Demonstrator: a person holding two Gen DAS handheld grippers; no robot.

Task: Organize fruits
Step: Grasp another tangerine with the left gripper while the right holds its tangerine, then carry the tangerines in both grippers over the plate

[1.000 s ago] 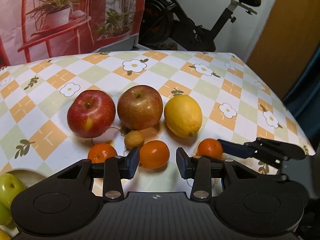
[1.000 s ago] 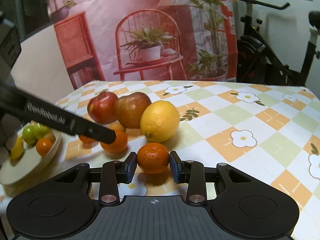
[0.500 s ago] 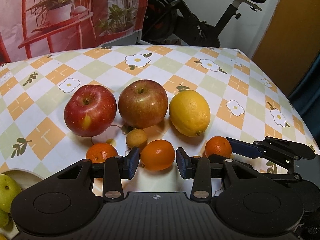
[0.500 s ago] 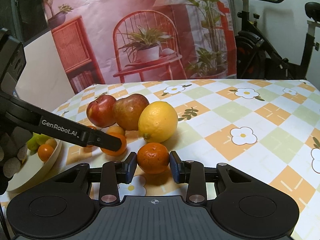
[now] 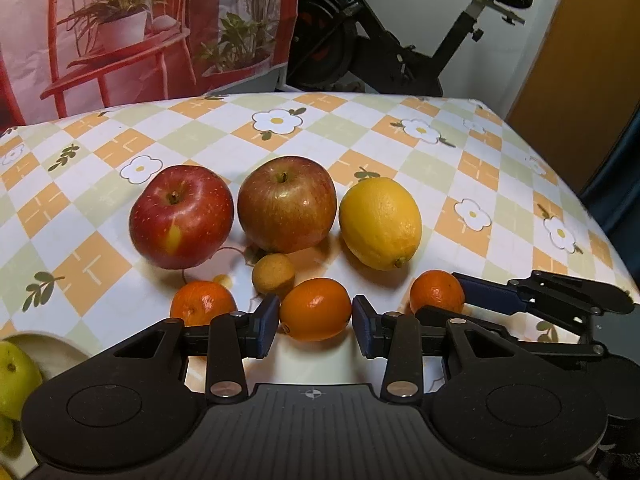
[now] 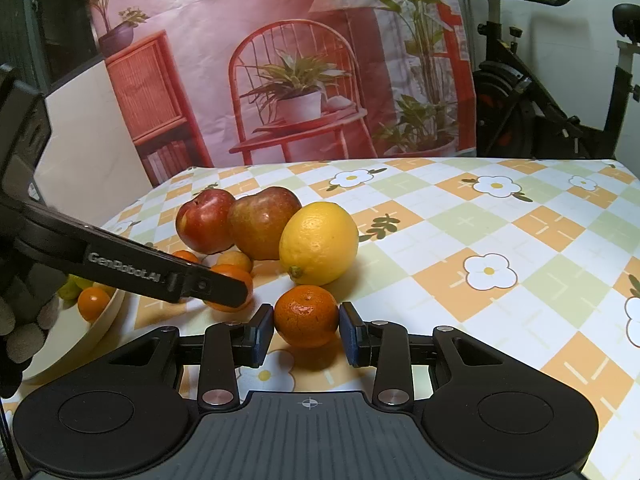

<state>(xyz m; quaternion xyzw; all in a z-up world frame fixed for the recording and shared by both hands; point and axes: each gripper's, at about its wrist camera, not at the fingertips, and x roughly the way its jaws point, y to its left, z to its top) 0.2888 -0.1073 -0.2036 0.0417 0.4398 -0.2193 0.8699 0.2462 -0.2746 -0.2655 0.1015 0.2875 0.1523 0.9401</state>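
Left wrist view puts our left gripper (image 5: 314,324) low over the checked cloth (image 5: 448,168), its jaws drawn in close on either side of a kumquat (image 5: 315,309) and pinching it, the pads touching the fruit's two flanks. Just ahead of the left finger sits a small yellow fruit (image 5: 273,273), and to the left of that finger a tangerine (image 5: 203,303) peeks out from behind the black linkage. Farther ahead we see a row of three: a red apple (image 5: 182,216) on the left, a russet apple (image 5: 287,204) straight ahead and touching or nearly touching it, and a lemon (image 5: 380,223) ahead to the right. Off to the right of our left jaws lies a mandarin (image 5: 437,292), with the fingers (image 5: 490,294) of the other tool around it. At the lower left edge a bowl (image 5: 52,354) holds green fruit (image 5: 16,376). From the right wrist view, our right gripper (image 6: 307,330) is closed on that mandarin (image 6: 306,315), both pads pressed against its sides, the fruit resting on the cloth (image 6: 500,240). Ahead of it stands the lemon (image 6: 319,243), and beyond to the left the two apples. The left tool's arm crosses in from the left, ahead of our right jaws, hiding part of the kumquat (image 6: 234,280). Behind the table hangs a red printed backdrop (image 6: 280,60), with an exercise bike (image 6: 540,100) to its right.
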